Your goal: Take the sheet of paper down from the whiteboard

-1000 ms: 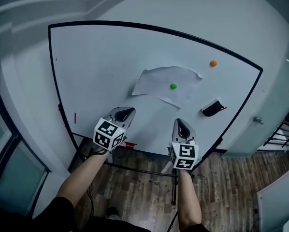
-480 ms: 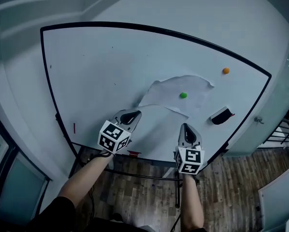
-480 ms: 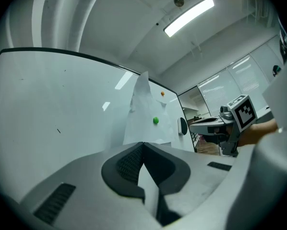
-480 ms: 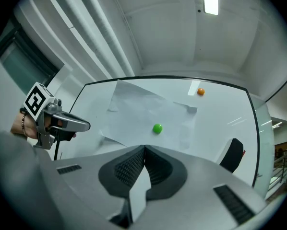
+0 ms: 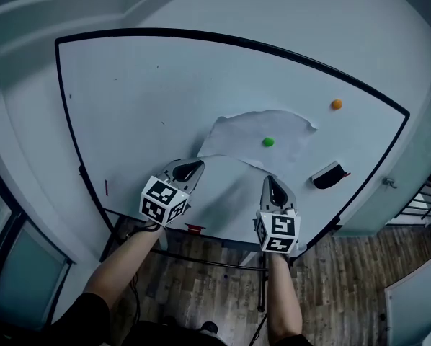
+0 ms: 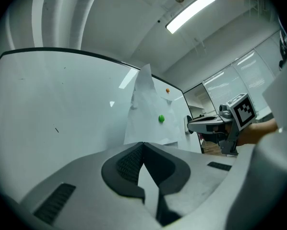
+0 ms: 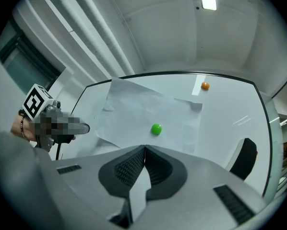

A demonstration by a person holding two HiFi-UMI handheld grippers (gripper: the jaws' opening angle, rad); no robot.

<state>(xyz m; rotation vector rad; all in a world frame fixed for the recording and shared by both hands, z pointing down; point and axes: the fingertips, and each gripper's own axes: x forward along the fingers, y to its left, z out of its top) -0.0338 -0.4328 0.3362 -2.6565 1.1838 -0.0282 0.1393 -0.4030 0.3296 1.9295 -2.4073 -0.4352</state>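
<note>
A crumpled white sheet of paper [image 5: 255, 141] hangs on the whiteboard [image 5: 143, 107], pinned by a green magnet [image 5: 268, 142]. My left gripper [image 5: 192, 168] is shut and empty, just below the sheet's lower left corner. My right gripper [image 5: 271, 187] is also shut with nothing in it, below the sheet's bottom edge. In the right gripper view the paper [image 7: 148, 114] and green magnet [image 7: 156, 129] lie straight ahead of the closed jaws. In the left gripper view the paper [image 6: 146, 114] stands ahead, a little right, with the magnet [image 6: 161, 119] on it.
An orange magnet [image 5: 336, 104] sits on the board to the upper right of the sheet. A black eraser [image 5: 326, 176] clings at the board's lower right. A red marker [image 5: 194, 229] rests on the tray below. Wood floor lies beneath; a railing stands at far right.
Both grippers have moved closer to the whiteboard, nearing the paper's lower edge. Both stay shut.
</note>
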